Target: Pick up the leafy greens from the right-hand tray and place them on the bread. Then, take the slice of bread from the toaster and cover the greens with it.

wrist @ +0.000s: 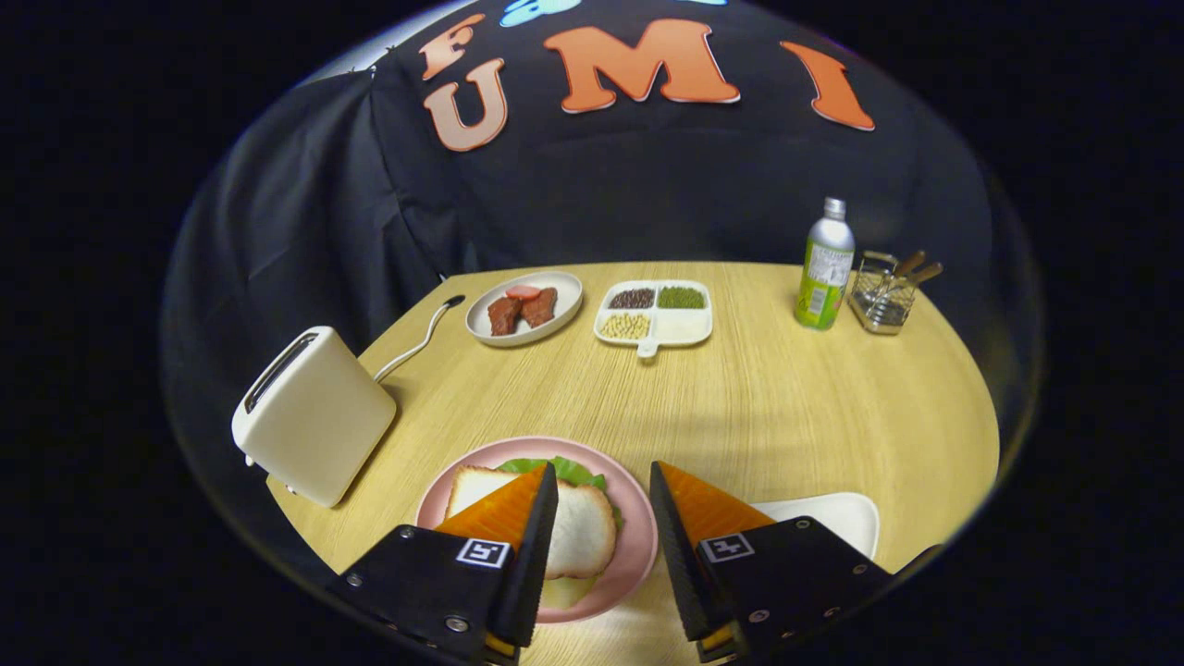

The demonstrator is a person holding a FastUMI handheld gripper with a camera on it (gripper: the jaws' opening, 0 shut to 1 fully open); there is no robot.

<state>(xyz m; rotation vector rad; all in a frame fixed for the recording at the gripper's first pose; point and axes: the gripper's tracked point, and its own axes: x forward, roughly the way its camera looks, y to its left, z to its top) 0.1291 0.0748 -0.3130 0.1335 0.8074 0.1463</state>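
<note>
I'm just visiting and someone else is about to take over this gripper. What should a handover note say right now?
Gripper: open, holding nothing, fingers hovering over the pink plate.
On the plate: top bread slice covers the greens, which peek out behind it.
Toaster: left of the plate; no bread seen in its slot.
White tray: behind the right finger, no greens seen on it.
Done: greens placed, bread on top.
Left: apparently nothing; just pull back.

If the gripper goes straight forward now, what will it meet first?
Probably the divided dish of beans and grains across the table; the gripper is open above the pink plate's far edge, and depth is hard to judge.
</note>
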